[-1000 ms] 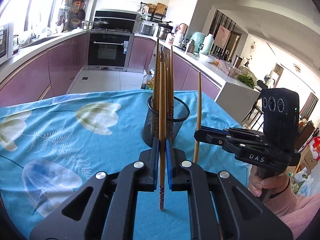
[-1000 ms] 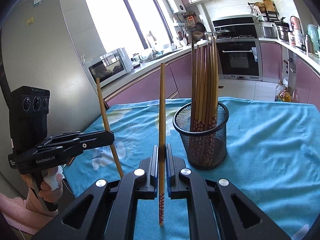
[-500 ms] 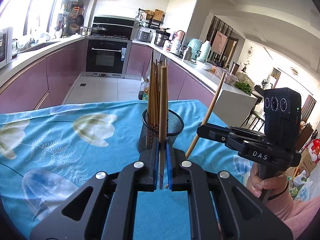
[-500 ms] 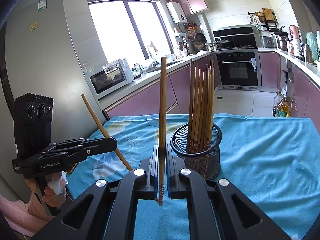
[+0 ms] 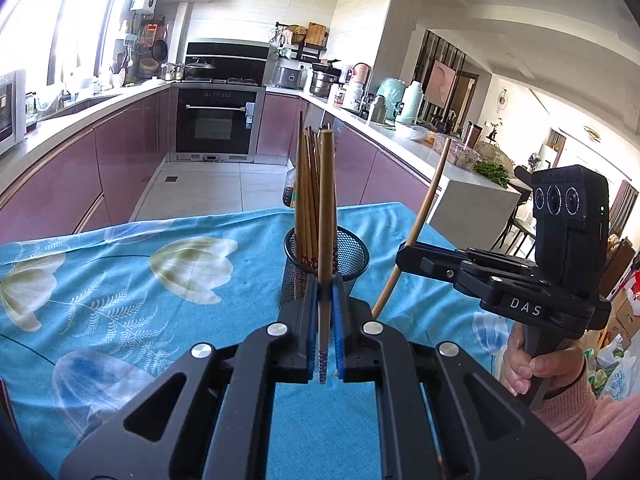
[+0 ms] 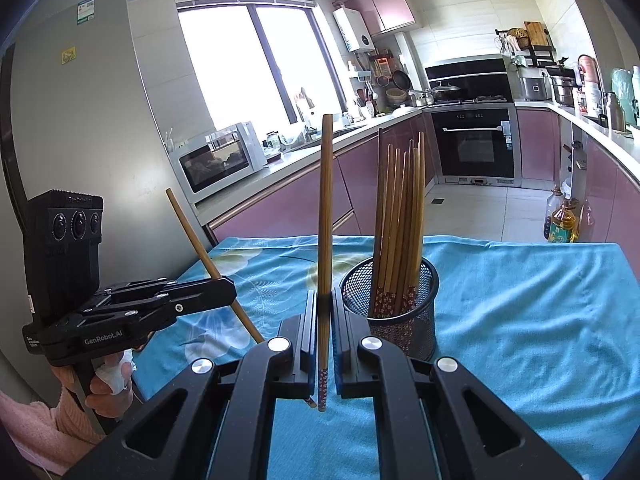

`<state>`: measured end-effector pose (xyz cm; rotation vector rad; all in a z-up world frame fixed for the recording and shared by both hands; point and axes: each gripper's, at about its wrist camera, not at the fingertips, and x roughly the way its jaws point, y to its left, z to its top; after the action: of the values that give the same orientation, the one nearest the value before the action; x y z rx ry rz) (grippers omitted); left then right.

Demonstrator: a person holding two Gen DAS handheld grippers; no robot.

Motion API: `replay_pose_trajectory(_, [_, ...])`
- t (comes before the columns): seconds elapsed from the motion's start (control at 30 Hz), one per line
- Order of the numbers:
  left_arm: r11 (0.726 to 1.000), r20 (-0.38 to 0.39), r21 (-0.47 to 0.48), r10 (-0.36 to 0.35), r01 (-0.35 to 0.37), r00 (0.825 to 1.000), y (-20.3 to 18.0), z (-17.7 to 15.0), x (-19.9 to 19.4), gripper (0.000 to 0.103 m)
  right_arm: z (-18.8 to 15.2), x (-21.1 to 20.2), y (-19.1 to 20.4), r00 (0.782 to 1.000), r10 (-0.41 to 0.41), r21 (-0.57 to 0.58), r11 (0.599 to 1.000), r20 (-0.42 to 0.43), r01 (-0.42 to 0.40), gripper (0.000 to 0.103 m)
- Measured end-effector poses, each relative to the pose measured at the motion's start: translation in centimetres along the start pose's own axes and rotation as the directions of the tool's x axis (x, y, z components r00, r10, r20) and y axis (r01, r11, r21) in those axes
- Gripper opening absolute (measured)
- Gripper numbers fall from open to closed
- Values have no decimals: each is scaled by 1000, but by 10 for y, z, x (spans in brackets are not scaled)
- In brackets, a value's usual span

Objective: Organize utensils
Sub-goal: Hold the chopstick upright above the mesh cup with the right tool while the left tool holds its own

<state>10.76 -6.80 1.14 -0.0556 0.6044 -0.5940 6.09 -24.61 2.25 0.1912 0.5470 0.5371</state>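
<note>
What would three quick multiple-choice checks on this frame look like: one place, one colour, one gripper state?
1. Where do the stored chopsticks stand?
A. flat on the cloth
B. upright in the mesh cup
C. on the kitchen counter

2. What colour is the tablecloth?
A. blue with flowers
B. plain red
C. white

3. What is the state of the right gripper?
A. open and bare
B. shut on a spoon
C. shut on one chopstick

Answers: 1 B, the sticks rise out of the black mesh cup. 2 A, a blue floral print covers the table. 3 C, one upright stick is pinched between the closed jaws.
</note>
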Motion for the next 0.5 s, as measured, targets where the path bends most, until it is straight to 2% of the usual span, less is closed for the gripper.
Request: replay_pose_trajectory(0.5, [1000, 25, 22, 6, -6, 1000, -6, 7, -6, 7, 9, -4, 1, 1000, -4, -14, 1000, 19, 4, 6])
